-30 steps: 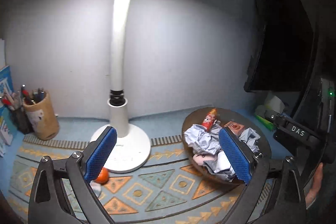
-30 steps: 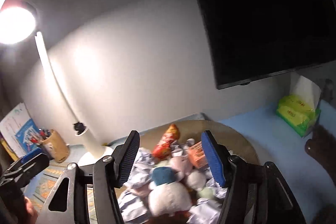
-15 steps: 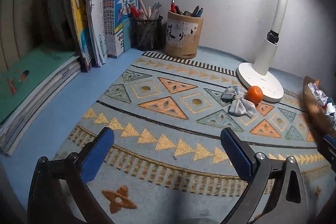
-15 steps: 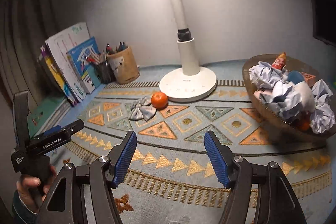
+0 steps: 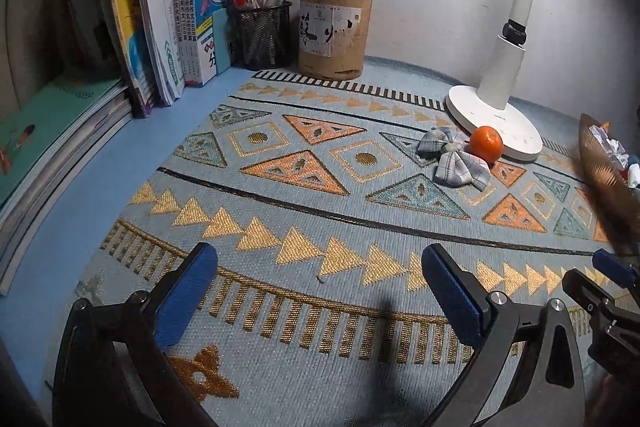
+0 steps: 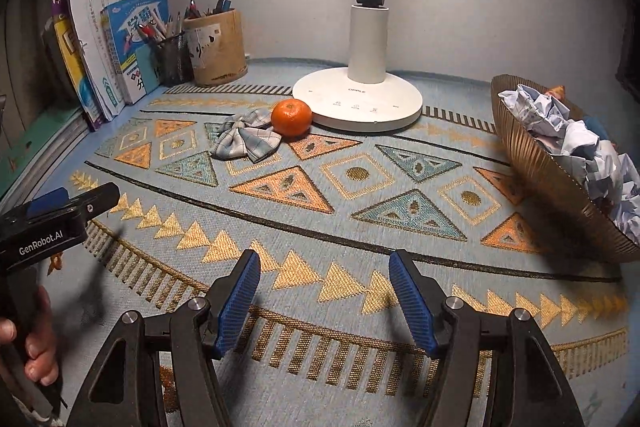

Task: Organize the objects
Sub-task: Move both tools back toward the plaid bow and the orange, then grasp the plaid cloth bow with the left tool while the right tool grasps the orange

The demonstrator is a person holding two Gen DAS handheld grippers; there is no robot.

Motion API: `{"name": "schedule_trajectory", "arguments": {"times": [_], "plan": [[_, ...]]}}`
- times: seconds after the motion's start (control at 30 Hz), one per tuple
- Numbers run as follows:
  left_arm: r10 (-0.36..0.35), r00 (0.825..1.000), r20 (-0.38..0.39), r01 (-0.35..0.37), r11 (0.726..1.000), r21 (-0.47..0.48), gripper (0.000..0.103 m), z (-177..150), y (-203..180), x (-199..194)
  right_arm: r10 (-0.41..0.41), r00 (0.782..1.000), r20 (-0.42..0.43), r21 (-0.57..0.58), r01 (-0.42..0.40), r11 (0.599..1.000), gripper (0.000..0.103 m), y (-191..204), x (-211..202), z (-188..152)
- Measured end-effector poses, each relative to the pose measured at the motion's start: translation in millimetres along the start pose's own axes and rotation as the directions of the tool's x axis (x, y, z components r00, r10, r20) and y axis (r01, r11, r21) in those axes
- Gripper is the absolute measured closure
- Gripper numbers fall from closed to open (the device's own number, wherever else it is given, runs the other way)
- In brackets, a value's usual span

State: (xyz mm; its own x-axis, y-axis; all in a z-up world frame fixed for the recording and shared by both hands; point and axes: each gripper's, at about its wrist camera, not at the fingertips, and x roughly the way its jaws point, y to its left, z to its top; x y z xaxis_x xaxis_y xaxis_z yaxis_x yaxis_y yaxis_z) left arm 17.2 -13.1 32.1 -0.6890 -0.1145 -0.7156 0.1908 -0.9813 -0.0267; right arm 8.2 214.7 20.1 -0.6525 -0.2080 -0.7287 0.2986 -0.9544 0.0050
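- Tangerine (image 6: 291, 117) on the patterned mat (image 6: 360, 211), touching the plaid bow (image 6: 248, 139) on its left, just beside the white lamp base (image 6: 358, 103).
- Brown bowl (image 6: 552, 179) at the mat's right edge, heaped with crumpled paper (image 6: 560, 127).
- Left gripper (image 5: 316, 291) spread wide over bare mat, nothing between the pads.
- Right gripper (image 6: 324, 299) parted too, empty, low above the mat.
- Pen holders (image 5: 334, 31) and books (image 5: 160, 27) along the back left.

Bowl (image 6: 552, 183) contents perhaps toys, edge-cropped
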Motion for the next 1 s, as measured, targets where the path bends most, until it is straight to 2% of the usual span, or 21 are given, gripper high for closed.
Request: {"name": "schedule_trajectory", "arguments": {"times": [0.07,0.1,0.17,0.23,0.3,0.37,0.4,0.47,0.53,0.63,0.67,0.7,0.77,0.8,0.87,0.93,1.0], "plan": [[-0.02,1.0,-0.024,0.022,0.998,0.054,0.001,3.5,-8.7,3.4,-0.007,1.0,-0.022,0.013,0.007,1.0,0.038,-2.7,2.4,3.3],[-0.049,0.998,-0.038,0.052,0.995,0.081,0.001,7.2,-12.6,5.6,0.007,0.998,-0.058,0.034,-0.005,0.999,0.038,-5.4,7.4,6.8],[-0.091,0.995,-0.035,0.095,0.988,0.12,0.001,18.7,-19.3,7.0,0.081,0.989,-0.121,0.105,-0.068,0.992,0.038,-12.6,19.1,17.3],[-0.166,0.986,-0.02,0.167,0.974,0.15,0.001,32.9,-26.7,8.2,0.121,0.986,-0.118,0.158,-0.101,0.982,0.038,-17.3,24.3,34.7],[-0.269,0.959,-0.085,0.281,0.943,0.179,0.001,44.3,-37.5,21.2,0.137,0.987,-0.082,0.167,-0.122,0.978,0.038,-15.4,27.1,56.1],[-0.378,0.913,-0.151,0.4,0.903,0.158,0.001,50.2,-46.4,37.2,0.155,0.986,-0.055,0.158,-0.145,0.977,0.039,-9.5,35.5,75.7],[-0.393,0.908,-0.148,0.413,0.898,0.151,0.001,52.2,-49.6,42.9,0.163,0.985,-0.05,0.16,-0.153,0.975,0.042,-7.0,41.8,83.7],[-0.358,0.922,-0.145,0.38,0.907,0.179,0.002,55.1,-59.8,55.1,0.181,0.982,-0.056,0.183,-0.168,0.969,0.045,-4.0,56.8,97.9],[-0.33,0.929,-0.166,0.362,0.903,0.231,0.014,56.9,-72.5,65.9,0.213,0.975,-0.067,0.232,-0.192,0.954,0.046,-4.5,73.2,107.9],[-0.276,0.947,-0.162,0.313,0.904,0.29,0.016,59.4,-87.4,77.1,0.285,0.946,-0.153,0.334,-0.222,0.916,0.047,-15.5,105.7,111.9],[-0.284,0.944,-0.166,0.322,0.9,0.293,0.016,61.0,-90.5,79.7,0.312,0.938,-0.15,0.355,-0.244,0.902,0.048,-18.1,111.6,112.5],[-0.308,0.936,-0.171,0.347,0.892,0.29,0.016,63.2,-92.1,80.7,0.312,0.94,-0.139,0.357,-0.246,0.901,0.049,-18.6,114.3,114.0],[-0.337,0.927,-0.163,0.371,0.884,0.284,0.016,67.3,-96.1,82.2,0.248,0.96,-0.132,0.328,-0.193,0.925,0.049,-15.5,116.4,119.5],[-0.336,0.927,-0.168,0.372,0.884,0.283,0.016,68.6,-98.6,84.8,0.245,0.961,-0.13,0.319,-0.194,0.928,0.049,-12.3,118.4,123.3],[-0.328,0.924,-0.199,0.373,0.888,0.27,0.024,70.5,-100.6,94.8,0.242,0.961,-0.137,0.305,-0.192,0.933,0.051,-5.3,124.4,130.8],[-0.328,0.926,-0.188,0.369,0.892,0.262,0.033,71.7,-99.2,96.4,0.181,0.97,-0.16,0.298,-0.127,0.946,0.053,-0.9,130.4,133.0],[-0.353,0.918,-0.183,0.389,0.89,0.236,0.033,72.7,-94.2,97.4,0.173,0.972,-0.16,0.323,-0.114,0.94,0.056,-1.9,133.5,132.5]]}}
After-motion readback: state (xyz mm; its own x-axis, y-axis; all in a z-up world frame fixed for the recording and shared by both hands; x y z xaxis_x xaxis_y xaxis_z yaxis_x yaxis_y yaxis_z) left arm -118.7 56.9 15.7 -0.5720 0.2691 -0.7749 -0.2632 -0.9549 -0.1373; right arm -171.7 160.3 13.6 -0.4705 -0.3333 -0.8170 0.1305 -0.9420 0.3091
